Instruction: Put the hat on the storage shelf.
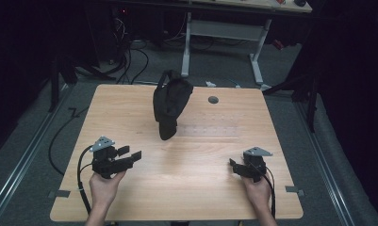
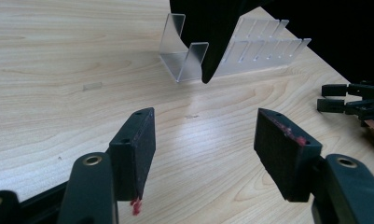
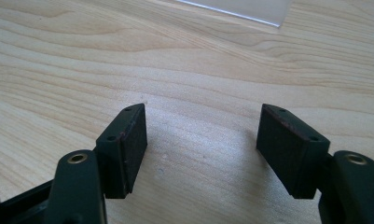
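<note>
Limp black fabric bag [image 1: 170, 104] on clear ridged acrylic rack [image 2: 250, 51], pale woodgrain table [image 1: 186, 179].

A: How is the table [image 1: 186, 183] seen?
B: From above the person's side, looking forward and down.

A: And the gripper views?
B: Each is set low, close to the wood, facing along its jaws. The clear rack [image 2: 250, 51] is shared by both.

Black bag [image 1: 170, 108], pale wood-grain table [image 1: 130, 113]
</note>
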